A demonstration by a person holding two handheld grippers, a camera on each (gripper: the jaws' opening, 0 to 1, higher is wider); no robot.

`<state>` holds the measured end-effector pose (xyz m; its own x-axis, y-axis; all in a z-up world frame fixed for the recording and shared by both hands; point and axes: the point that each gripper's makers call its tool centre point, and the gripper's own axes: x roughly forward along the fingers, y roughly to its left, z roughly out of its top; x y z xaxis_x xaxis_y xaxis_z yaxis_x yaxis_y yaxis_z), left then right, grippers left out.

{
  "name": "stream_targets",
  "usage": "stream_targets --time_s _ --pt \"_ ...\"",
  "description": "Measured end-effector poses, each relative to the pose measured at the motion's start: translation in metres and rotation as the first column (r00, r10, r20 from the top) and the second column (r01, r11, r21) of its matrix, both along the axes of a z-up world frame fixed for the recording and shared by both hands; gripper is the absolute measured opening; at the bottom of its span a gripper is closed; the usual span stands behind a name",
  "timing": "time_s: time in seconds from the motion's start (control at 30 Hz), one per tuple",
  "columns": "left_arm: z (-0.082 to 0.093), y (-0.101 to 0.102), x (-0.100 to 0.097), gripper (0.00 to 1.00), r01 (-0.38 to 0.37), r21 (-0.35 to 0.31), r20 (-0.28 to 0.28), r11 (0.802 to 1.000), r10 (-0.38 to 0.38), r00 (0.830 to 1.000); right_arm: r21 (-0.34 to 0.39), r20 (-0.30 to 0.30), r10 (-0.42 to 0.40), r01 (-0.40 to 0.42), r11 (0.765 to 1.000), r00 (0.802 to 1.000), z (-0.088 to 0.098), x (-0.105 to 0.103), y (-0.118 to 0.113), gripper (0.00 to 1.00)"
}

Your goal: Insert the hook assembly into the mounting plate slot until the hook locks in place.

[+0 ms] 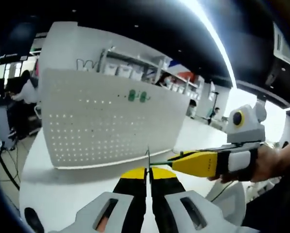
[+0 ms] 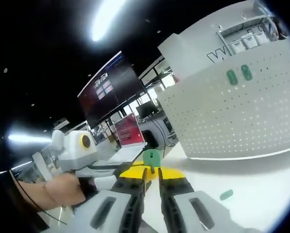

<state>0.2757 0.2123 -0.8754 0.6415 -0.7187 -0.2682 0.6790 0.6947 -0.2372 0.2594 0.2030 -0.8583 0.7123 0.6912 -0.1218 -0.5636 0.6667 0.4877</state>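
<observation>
The white perforated mounting plate (image 1: 101, 126) stands upright on the table, with two green hooks (image 1: 137, 96) fixed near its top. My left gripper (image 1: 148, 171) is shut on a thin metal wire (image 1: 148, 158) that sticks up between its jaws. My right gripper (image 1: 176, 161) comes in from the right and meets that wire at its tips. In the right gripper view my right gripper (image 2: 152, 171) is shut on a green hook piece (image 2: 151, 157). The left gripper (image 2: 116, 167) reaches it from the left. The plate (image 2: 242, 116) stands at the right with its two green hooks (image 2: 238, 74).
A loose green piece (image 2: 226, 195) lies on the white table (image 2: 261, 184) in front of the plate. A hand (image 2: 62, 189) holds the left gripper. Shelves (image 1: 135, 68) with bins stand behind the plate. A dark screen (image 2: 110, 87) hangs at the back left.
</observation>
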Motion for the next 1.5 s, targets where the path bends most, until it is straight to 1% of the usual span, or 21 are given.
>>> stream_targets --time_s 0.1,0.23,0.3,0.33,0.5,0.6,0.7,0.77,0.8,0.87,0.9,1.0,1.1,1.2,1.23,1.27,1.33,1.37,1.4,1.43,1.5 --pt "-0.002 -0.006 -0.002 0.01 0.021 0.000 0.000 1.000 -0.021 1.000 0.015 -0.014 -0.011 0.011 1.000 1.000 -0.001 0.002 -0.002 0.08" --pt "-0.002 -0.011 -0.002 0.01 0.047 0.006 0.029 0.999 -0.047 0.998 0.028 -0.028 -0.028 0.029 0.999 0.999 -0.002 0.006 -0.006 0.07" --pt "0.000 -0.015 -0.003 0.01 0.063 -0.005 0.031 0.998 -0.063 0.998 0.044 -0.037 -0.034 0.036 0.998 0.999 -0.001 0.007 -0.008 0.06" --pt "0.002 -0.015 -0.002 0.01 0.065 -0.004 0.044 0.998 -0.065 0.997 0.054 -0.045 -0.038 0.041 0.998 0.998 0.001 0.008 -0.009 0.06" --pt "0.010 -0.017 0.003 0.01 0.066 0.005 0.073 0.998 -0.066 0.995 0.107 -0.072 -0.051 0.059 0.993 0.996 0.007 0.011 -0.010 0.04" --pt "0.015 -0.017 0.006 0.01 0.066 0.036 0.108 0.997 -0.069 0.992 0.123 -0.076 -0.062 0.071 0.990 0.995 0.010 0.012 -0.010 0.03" --pt "0.017 -0.015 0.007 0.01 0.061 0.036 0.113 0.997 -0.065 0.992 0.149 -0.093 -0.066 0.080 0.986 0.993 0.012 0.012 -0.009 0.02" --pt "0.017 -0.013 0.007 0.01 0.056 0.037 0.112 0.998 -0.060 0.992 0.140 -0.090 -0.068 0.080 0.987 0.994 0.013 0.013 -0.007 0.02" --pt "0.016 -0.012 0.008 0.01 0.049 0.031 0.099 0.998 -0.051 0.994 0.122 -0.082 -0.074 0.084 0.989 0.994 0.013 0.013 -0.007 0.01" --pt "0.016 -0.010 0.009 0.02 0.039 0.021 0.089 0.999 -0.041 0.995 0.118 -0.090 -0.086 0.096 0.988 0.992 0.013 0.014 -0.005 0.01" --pt "0.016 -0.010 0.009 0.03 0.039 0.025 0.095 0.999 -0.042 0.995 0.118 -0.092 -0.088 0.099 0.988 0.992 0.012 0.014 -0.004 0.01" --pt "0.015 -0.009 0.008 0.03 0.047 0.041 0.093 0.998 -0.051 0.994 0.116 -0.103 -0.090 0.102 0.988 0.991 0.011 0.014 -0.003 0.01" --pt "0.014 -0.010 0.009 0.04 0.075 0.049 0.090 0.996 -0.079 0.993 0.106 -0.103 -0.090 0.101 0.989 0.991 0.010 0.014 -0.004 0.01" --pt "0.011 -0.008 0.012 0.10 0.083 0.056 0.101 0.995 -0.088 0.991 0.094 -0.103 -0.089 0.098 0.991 0.991 0.008 0.016 -0.004 0.01" --pt "0.010 -0.009 0.010 0.12 0.100 0.035 0.083 0.994 -0.102 0.991 0.090 -0.098 -0.087 0.096 0.991 0.991 0.007 0.016 -0.004 0.01" --pt "0.009 -0.009 0.010 0.15 0.100 0.022 0.079 0.995 -0.102 0.992 0.085 -0.095 -0.090 0.098 0.992 0.991 0.007 0.017 -0.004 0.01" --pt "0.009 -0.008 0.010 0.20 0.108 0.023 0.087 0.994 -0.109 0.990 0.079 -0.087 -0.085 0.092 0.993 0.993 0.008 0.017 -0.004 0.01" --pt "0.008 -0.009 0.010 0.24 0.119 0.018 0.083 0.993 -0.120 0.989 0.055 -0.063 -0.086 0.089 0.994 0.994 0.009 0.018 -0.004 0.01" --pt "0.008 -0.010 0.009 0.27 0.132 0.009 0.086 0.991 -0.133 0.987 0.050 -0.056 -0.083 0.086 0.995 0.995 0.009 0.018 -0.004 0.00" --pt "0.008 -0.010 0.010 0.30 0.139 -0.004 0.080 0.990 -0.138 0.987 0.048 -0.052 -0.082 0.085 0.995 0.995 0.010 0.018 -0.005 0.00" --pt "0.005 -0.014 0.006 0.39 0.162 -0.082 0.021 0.983 -0.161 0.987 0.032 -0.033 -0.075 0.076 0.997 0.997 0.011 0.018 -0.007 0.00"
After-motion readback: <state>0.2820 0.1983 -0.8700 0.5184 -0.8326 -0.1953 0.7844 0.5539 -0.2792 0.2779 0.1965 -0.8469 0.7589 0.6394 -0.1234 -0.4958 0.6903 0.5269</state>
